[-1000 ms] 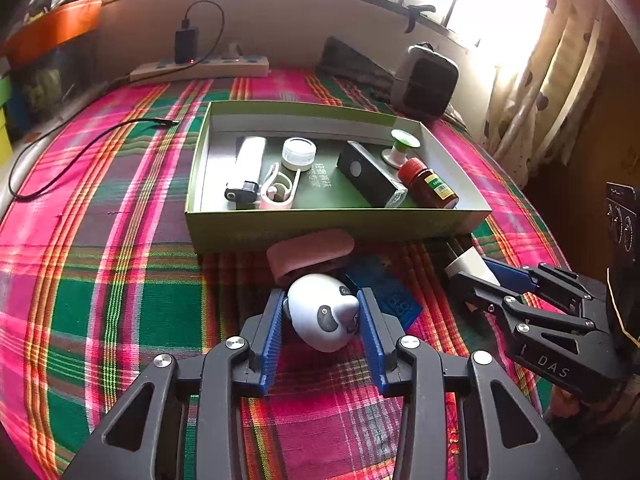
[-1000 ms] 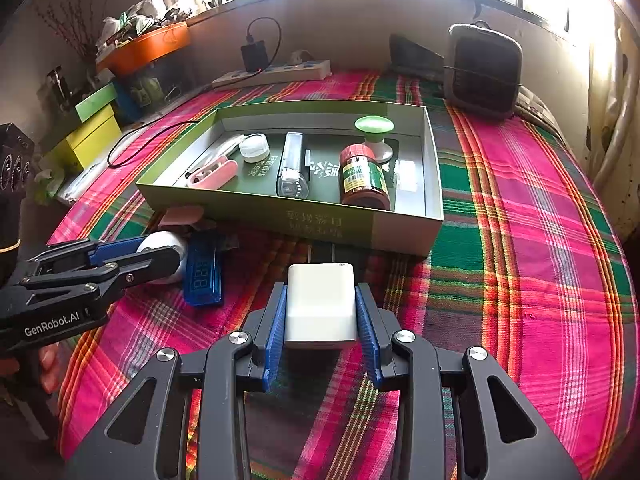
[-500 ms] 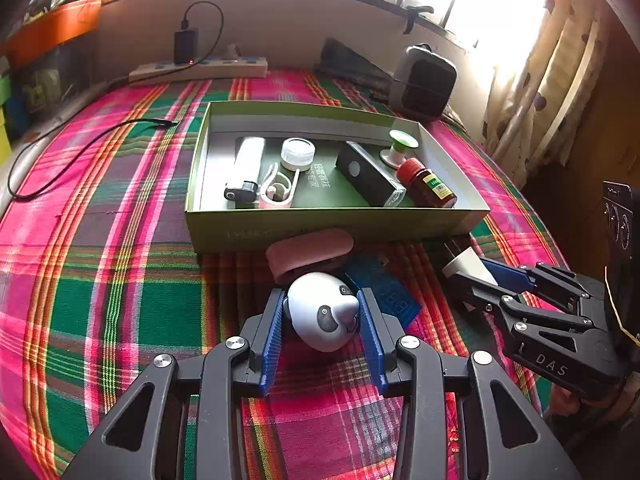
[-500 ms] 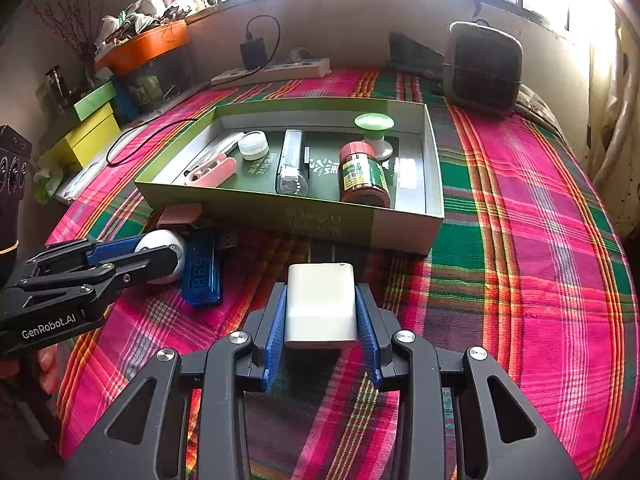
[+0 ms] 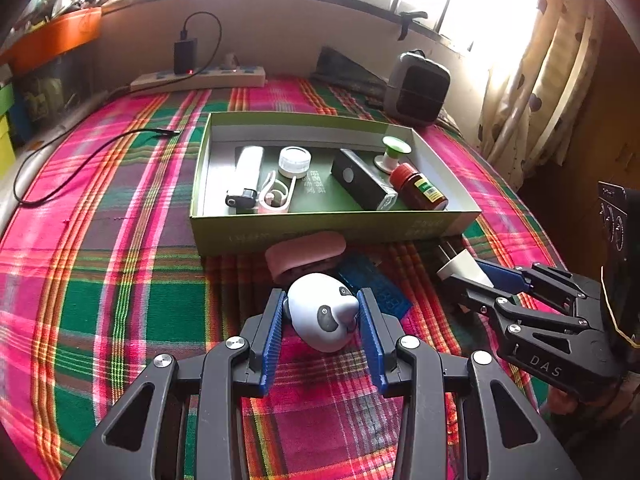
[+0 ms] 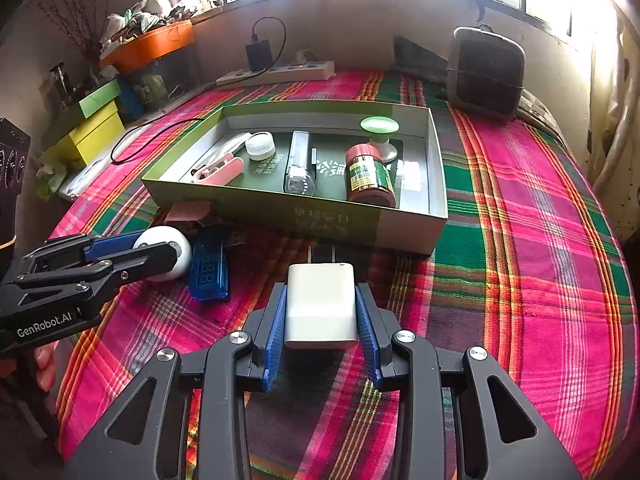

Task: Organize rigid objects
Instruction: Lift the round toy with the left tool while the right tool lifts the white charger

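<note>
My left gripper point(image 5: 322, 312) is shut on a white round gadget with dark spots point(image 5: 324, 316), low over the plaid cloth. My right gripper point(image 6: 321, 312) is shut on a white plug adapter point(image 6: 321, 306) with its prongs pointing at the box. Each gripper shows in the other's view: the right gripper point(image 5: 472, 280), the left gripper point(image 6: 160, 248). A green open box point(image 5: 332, 232) holds a white tube, a white cap, a pink clip, a black block, a red bottle point(image 5: 418, 190) and a green-topped spool. A pink case point(image 5: 306, 252) and a blue meter point(image 6: 209, 274) lie in front of the box.
A power strip point(image 5: 200, 78) with a black charger and a loose cable point(image 5: 80, 160) lie at the back left. A grey heater point(image 6: 486, 72) stands at the back right. Yellow and green boxes point(image 6: 90, 132) sit off the left edge. Curtains hang at the right.
Both grippers have stayed closed on their objects and have shifted only slightly. The box looks a little farther off in both views.
</note>
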### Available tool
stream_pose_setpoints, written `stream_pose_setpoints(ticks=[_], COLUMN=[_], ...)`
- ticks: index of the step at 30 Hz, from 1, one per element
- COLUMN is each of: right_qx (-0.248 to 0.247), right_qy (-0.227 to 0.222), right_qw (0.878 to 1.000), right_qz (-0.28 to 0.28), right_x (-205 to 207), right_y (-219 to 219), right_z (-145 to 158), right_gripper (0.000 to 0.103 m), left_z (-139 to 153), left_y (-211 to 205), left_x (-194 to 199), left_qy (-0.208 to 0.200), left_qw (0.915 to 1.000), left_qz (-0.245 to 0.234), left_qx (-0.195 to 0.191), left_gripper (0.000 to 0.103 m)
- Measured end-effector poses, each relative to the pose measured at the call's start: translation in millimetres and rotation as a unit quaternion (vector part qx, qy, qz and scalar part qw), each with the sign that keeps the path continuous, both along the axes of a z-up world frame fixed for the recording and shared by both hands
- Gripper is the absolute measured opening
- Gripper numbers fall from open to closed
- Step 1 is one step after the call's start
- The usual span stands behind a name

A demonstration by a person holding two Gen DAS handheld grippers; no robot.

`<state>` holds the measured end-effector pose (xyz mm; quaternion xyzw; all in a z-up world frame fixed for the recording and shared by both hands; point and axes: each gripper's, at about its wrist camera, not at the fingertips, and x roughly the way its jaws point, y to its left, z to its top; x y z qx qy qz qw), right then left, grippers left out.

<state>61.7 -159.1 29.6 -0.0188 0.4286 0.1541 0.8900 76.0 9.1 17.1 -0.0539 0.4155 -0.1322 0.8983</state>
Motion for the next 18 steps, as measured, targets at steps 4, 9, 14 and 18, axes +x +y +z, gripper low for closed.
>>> stream_pose_setpoints(ticks=[4, 9, 14, 18], right_qx=[0.002, 0.005, 0.010, 0.011], right_qy=[-0.003, -0.009, -0.016, -0.021], right_qw=[1.000, 1.000, 1.000, 1.000], right_qz=[-0.001, -0.002, -0.004, -0.004], right_x=[-2.8, -6.0, -9.6, -11.6], right_y=[-1.1, -2.0, -3.0, -3.1], right_z=[2.0, 7.1, 12.9, 17.4], right_gripper=[0.035, 0.035, 0.035, 0.035], left_z=[4.8, 12.1, 20.7, 27.7], left_y=[-1.0, -0.6, 0.3, 0.1], left_x=[-4.3, -8.8, -13.3, -16.0], left_qy=[-0.009, -0.018, -0.029, -0.038], left_qw=[1.0000, 0.9998, 0.9996, 0.9993], left_qz=[-0.001, -0.003, -0.003, -0.004], left_qx=[0.002, 0.001, 0.001, 0.003], left_gripper=[0.035, 0.035, 0.035, 0.035])
